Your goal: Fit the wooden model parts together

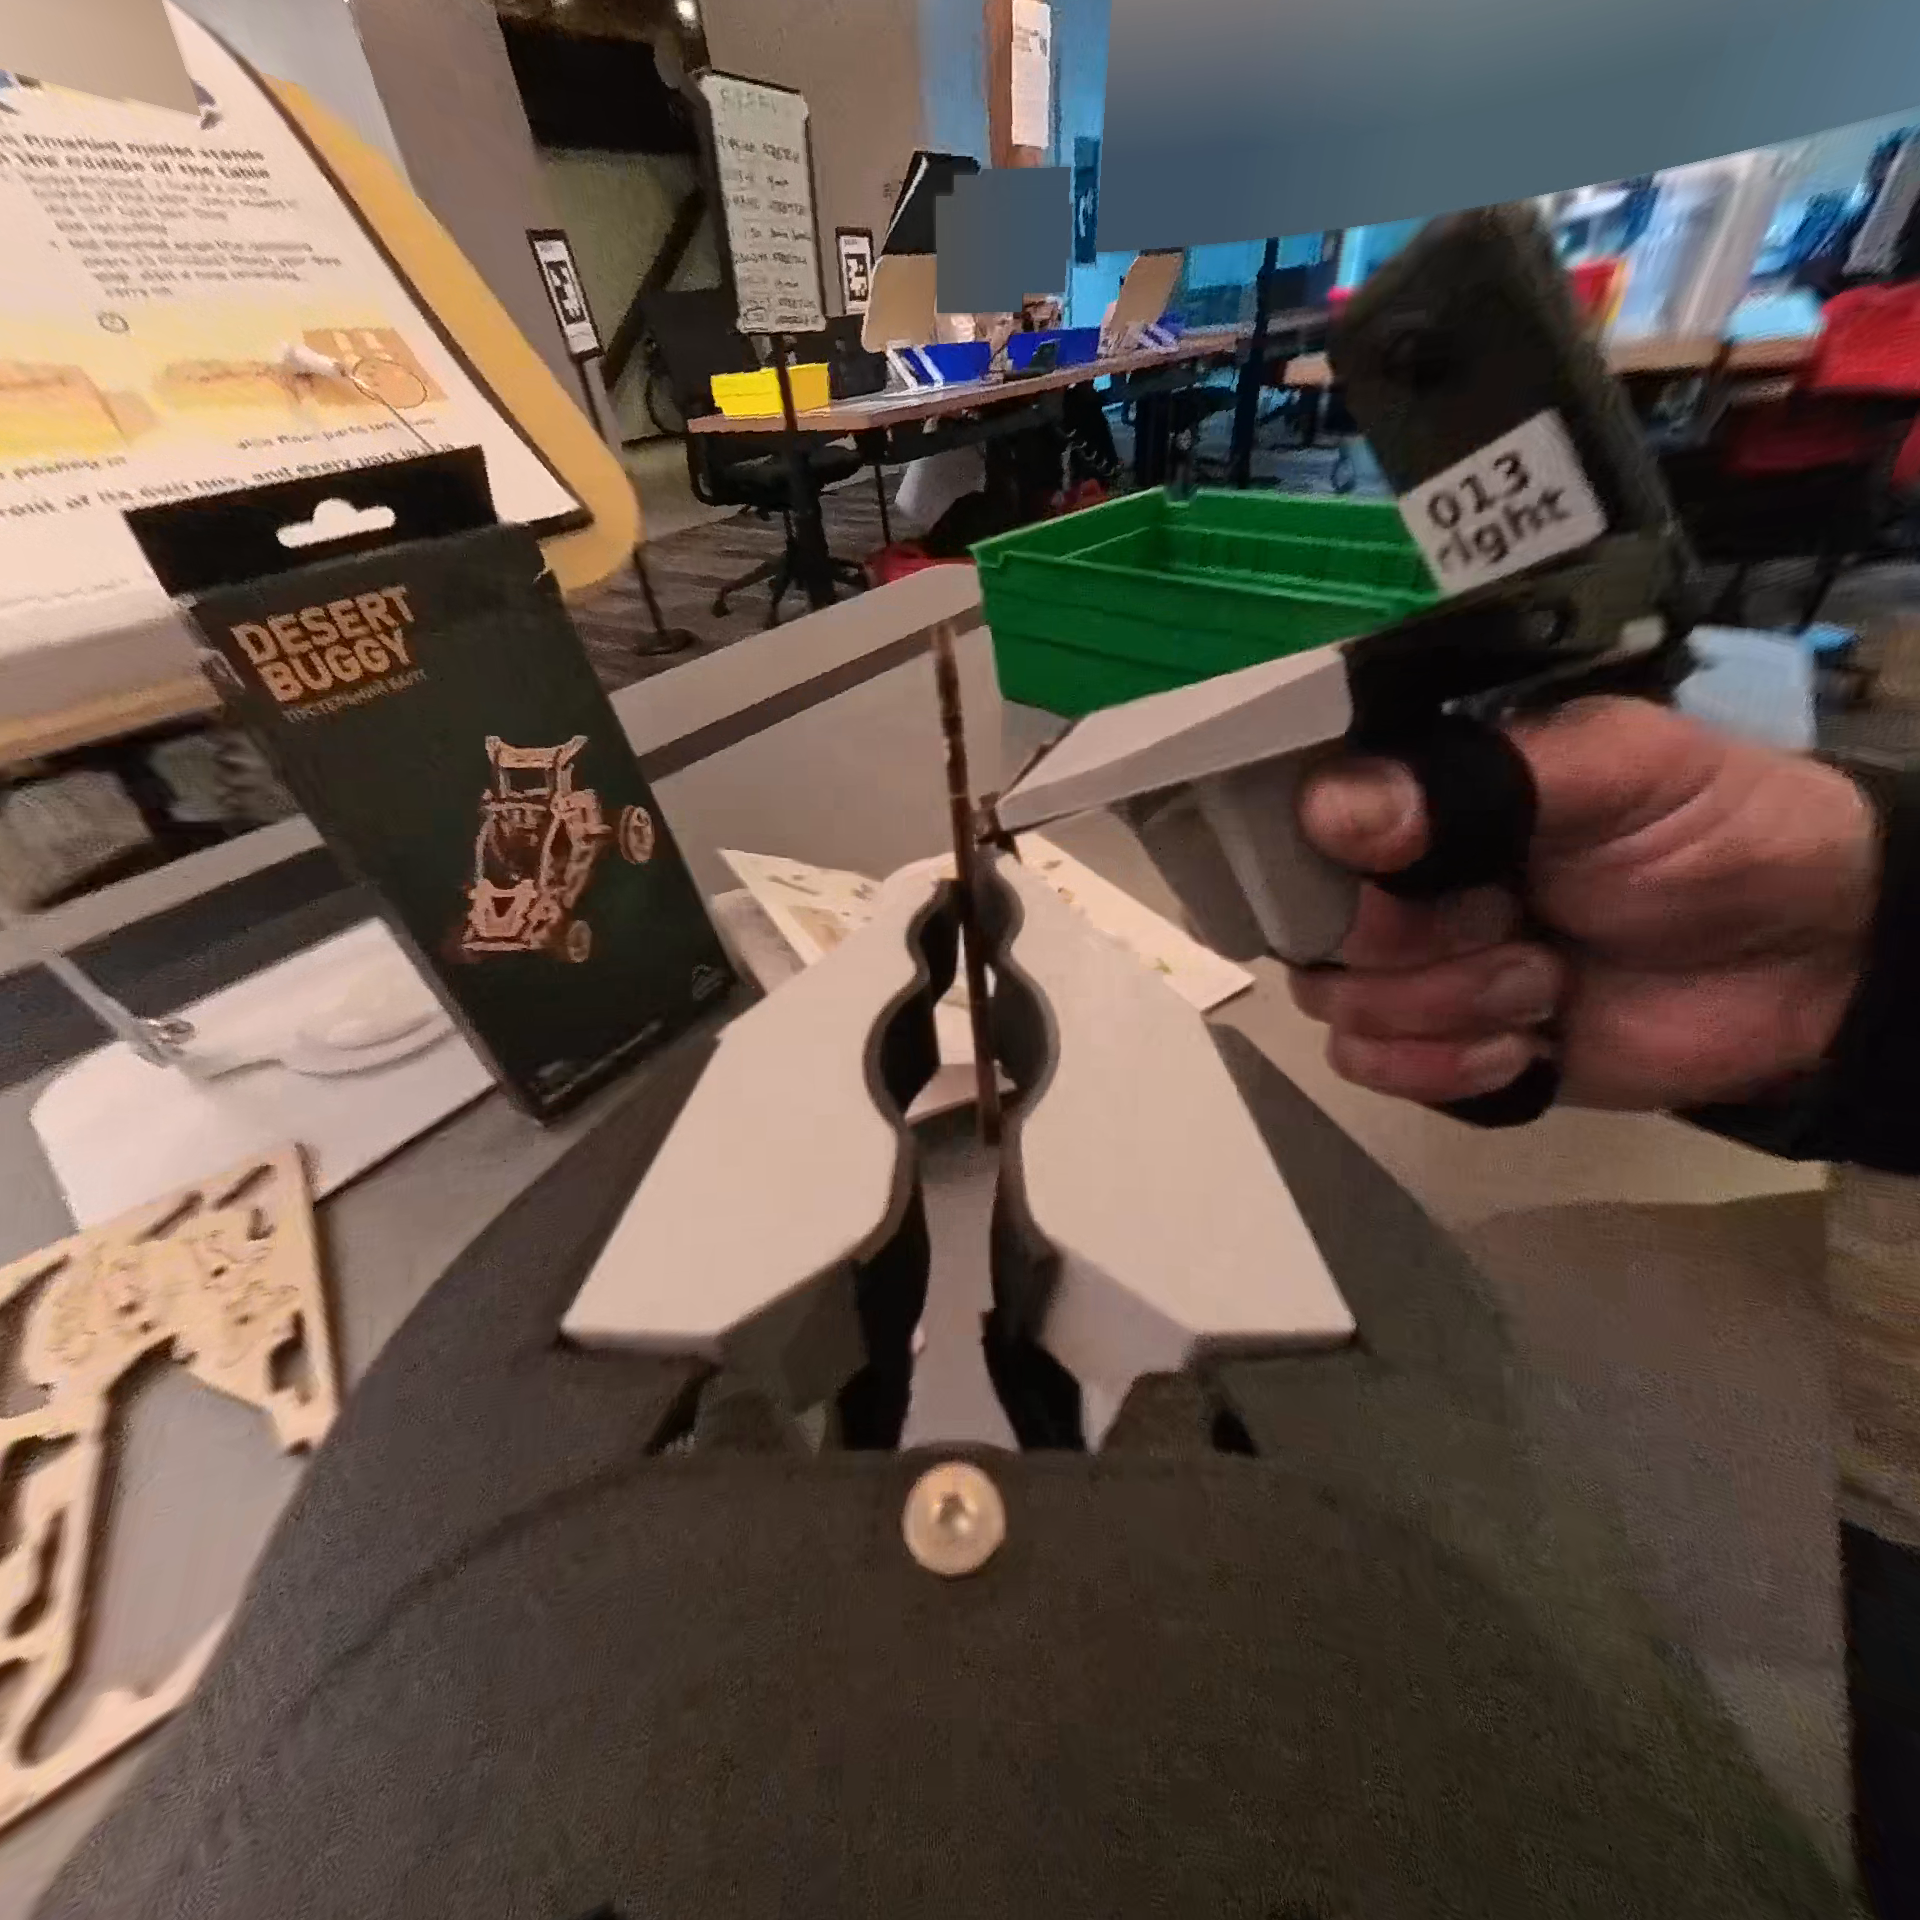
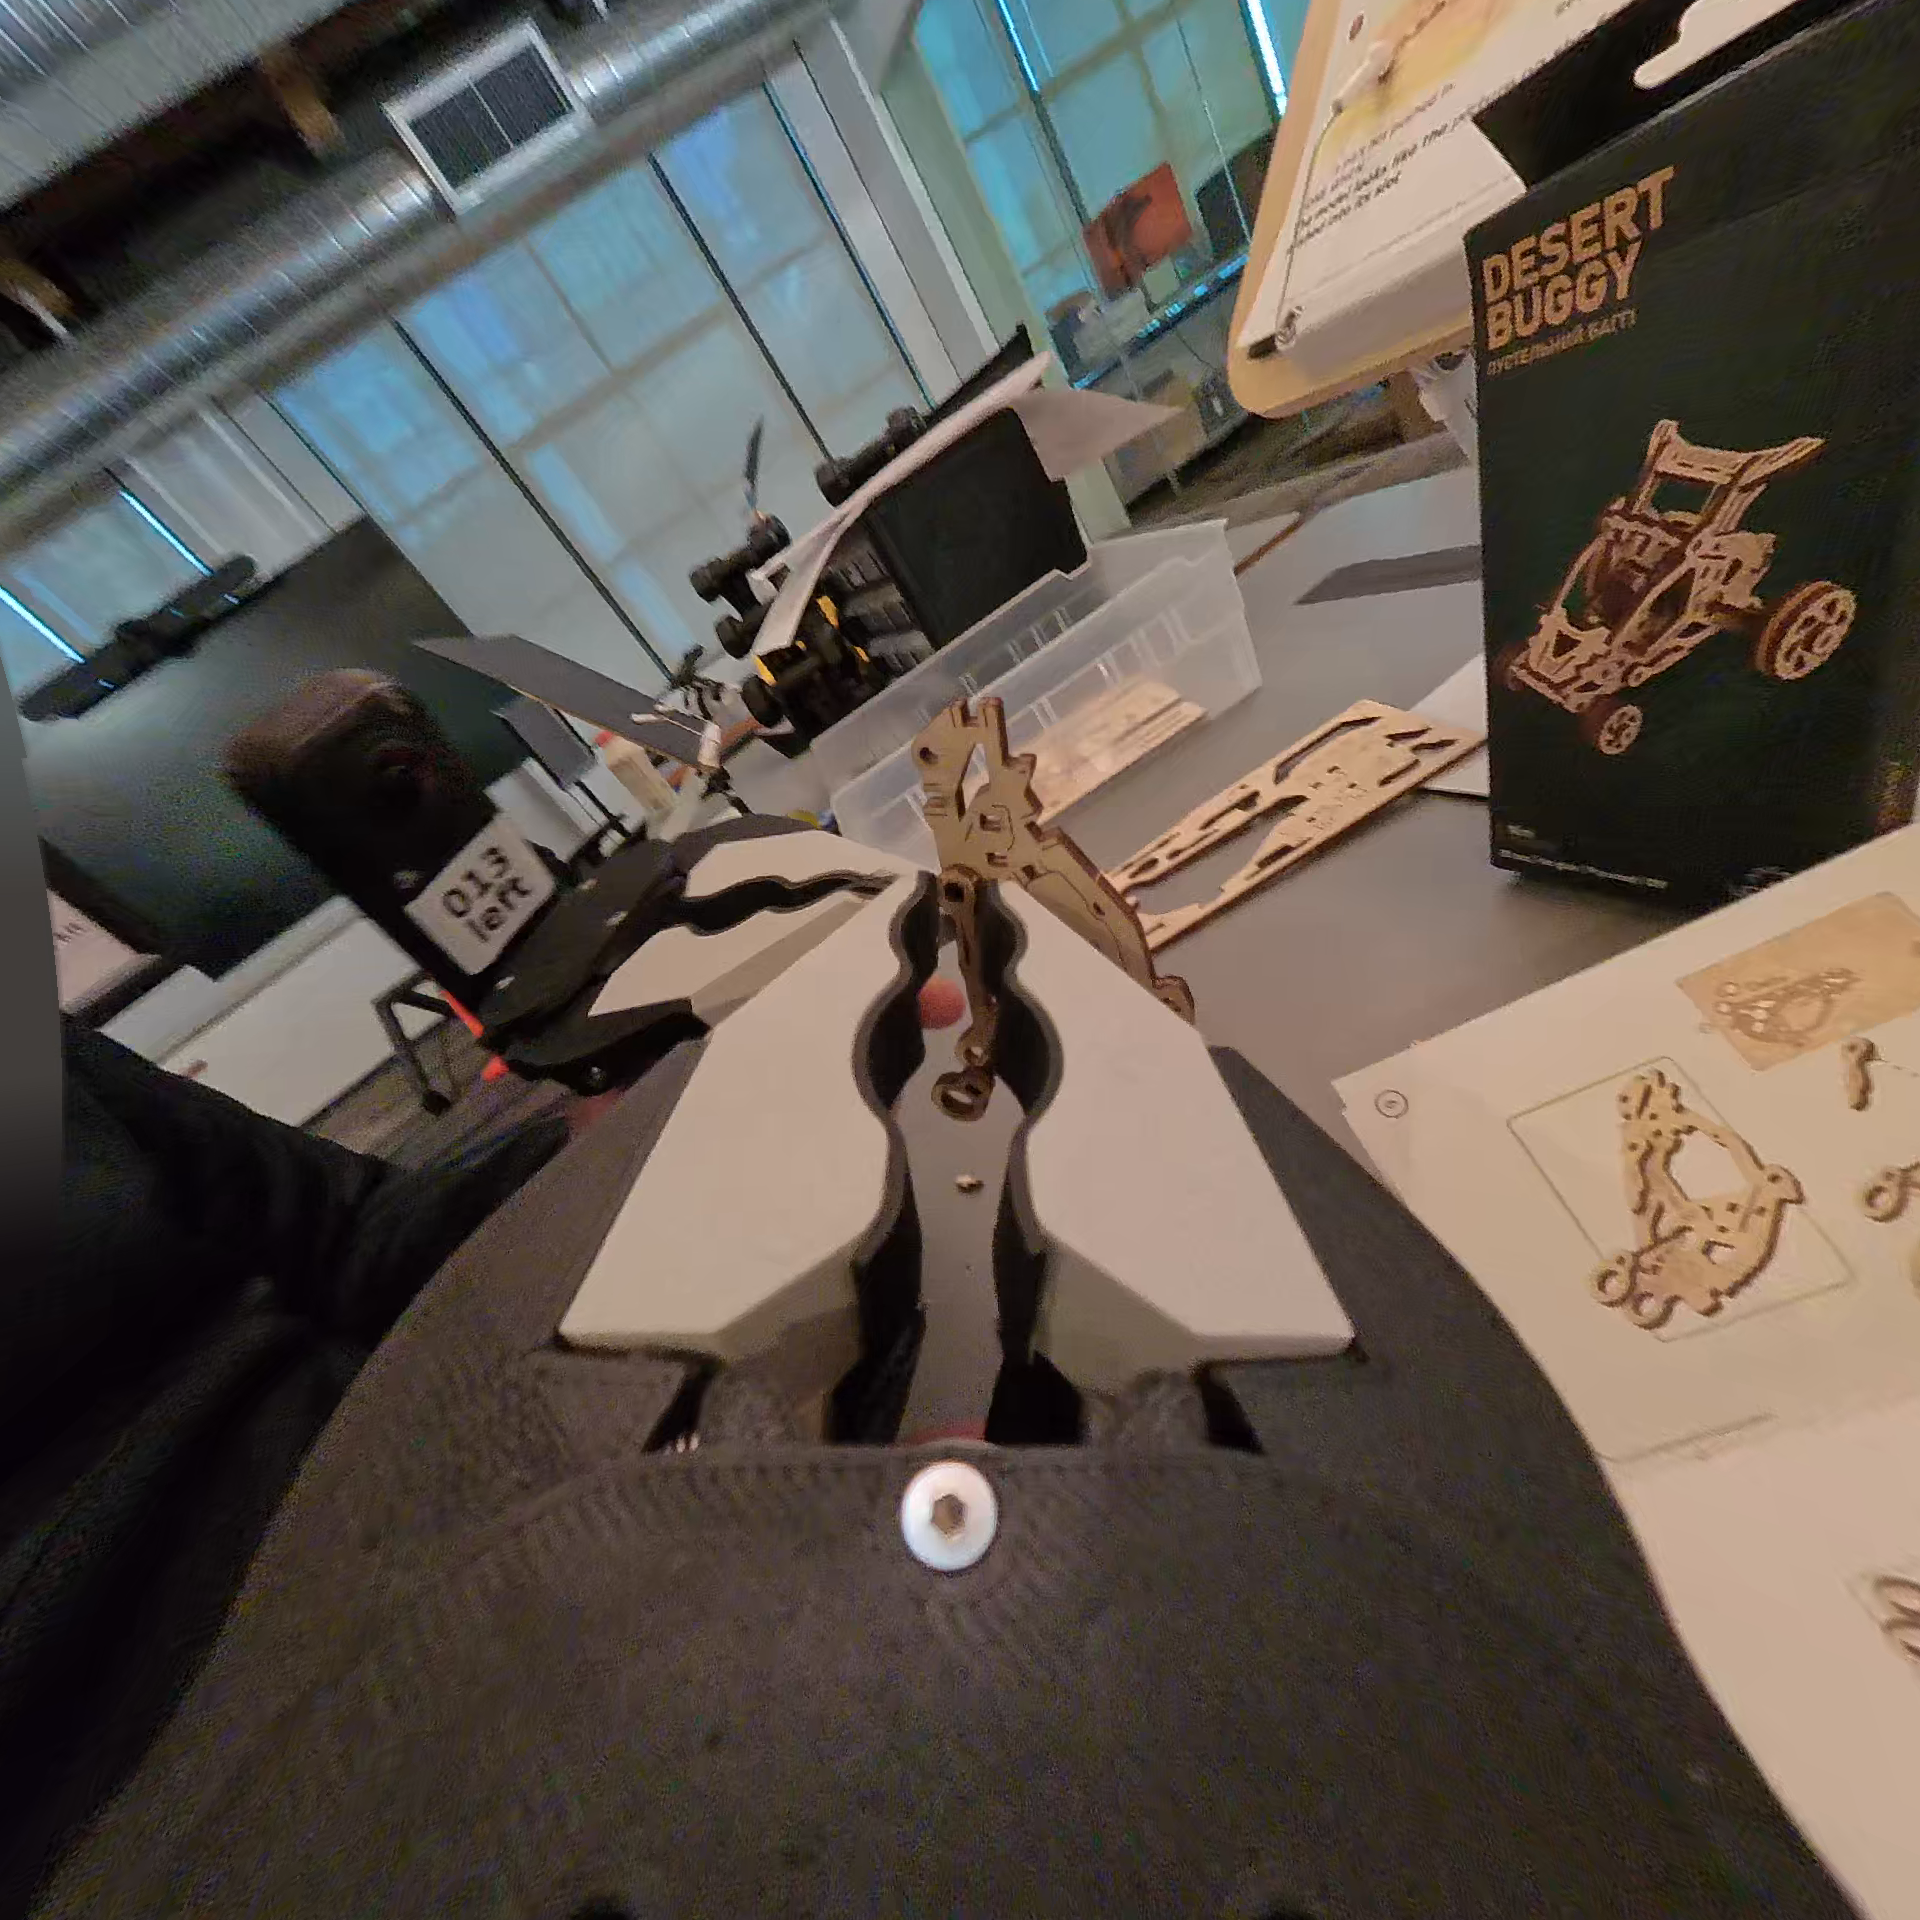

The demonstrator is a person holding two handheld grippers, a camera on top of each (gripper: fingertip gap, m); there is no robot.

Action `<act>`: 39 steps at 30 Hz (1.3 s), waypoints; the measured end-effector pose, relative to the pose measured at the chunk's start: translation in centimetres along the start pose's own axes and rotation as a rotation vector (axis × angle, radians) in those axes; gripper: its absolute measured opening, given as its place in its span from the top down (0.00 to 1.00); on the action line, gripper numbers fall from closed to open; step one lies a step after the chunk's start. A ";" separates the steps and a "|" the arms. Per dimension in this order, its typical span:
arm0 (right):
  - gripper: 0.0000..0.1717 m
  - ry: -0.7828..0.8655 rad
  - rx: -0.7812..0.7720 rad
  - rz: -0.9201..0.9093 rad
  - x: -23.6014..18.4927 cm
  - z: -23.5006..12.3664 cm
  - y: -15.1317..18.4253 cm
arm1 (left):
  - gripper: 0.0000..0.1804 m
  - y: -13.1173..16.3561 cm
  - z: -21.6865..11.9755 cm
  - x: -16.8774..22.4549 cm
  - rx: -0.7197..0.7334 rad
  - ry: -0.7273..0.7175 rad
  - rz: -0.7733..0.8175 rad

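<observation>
The flat laser-cut wooden frame part (image 1: pixel 961 831) appears edge-on in the left wrist view, so its outline cannot be read there. In the right wrist view its lower section (image 2: pixel 1049 852) is hidden behind the right tool's right finger (image 2: pixel 1122 1091).

The slim wooden link piece (image 2: pixel 966 997) is partly covered by the tool fingers; pad contact cannot be confirmed.

The punched-out plywood sheet (image 1: pixel 156 1382) is cut off at the 9 o'clock edge. The dark printed cardboard box (image 2: pixel 1683 520) is cut off at 3 o'clock, and the white instruction sheet (image 2: pixel 1662 1195) at 4 o'clock.

The hand (image 1: pixel 1600 914) and the green plastic bin (image 1: pixel 1195 592) are blurred.
</observation>
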State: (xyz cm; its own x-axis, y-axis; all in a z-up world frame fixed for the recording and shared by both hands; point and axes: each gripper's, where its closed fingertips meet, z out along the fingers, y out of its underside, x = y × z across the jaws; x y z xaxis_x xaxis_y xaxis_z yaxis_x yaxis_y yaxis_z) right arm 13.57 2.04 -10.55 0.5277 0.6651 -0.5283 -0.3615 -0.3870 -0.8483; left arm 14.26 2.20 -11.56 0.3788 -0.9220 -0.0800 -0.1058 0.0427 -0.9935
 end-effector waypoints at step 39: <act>1.00 -0.044 -0.121 0.159 0.1 -6.5 4.9 | 0.90 11.3 -4.9 3.4 -0.555 0.138 -0.426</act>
State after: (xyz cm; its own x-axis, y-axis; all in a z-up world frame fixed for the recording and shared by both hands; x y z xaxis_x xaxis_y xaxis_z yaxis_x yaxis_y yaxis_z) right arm 16.89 -3.93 -14.98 0.4368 0.6157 -0.6558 -0.3409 -0.5614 -0.7541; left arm 9.84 -2.39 -22.68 0.3751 -0.8569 0.3535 -0.4409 -0.5004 -0.7451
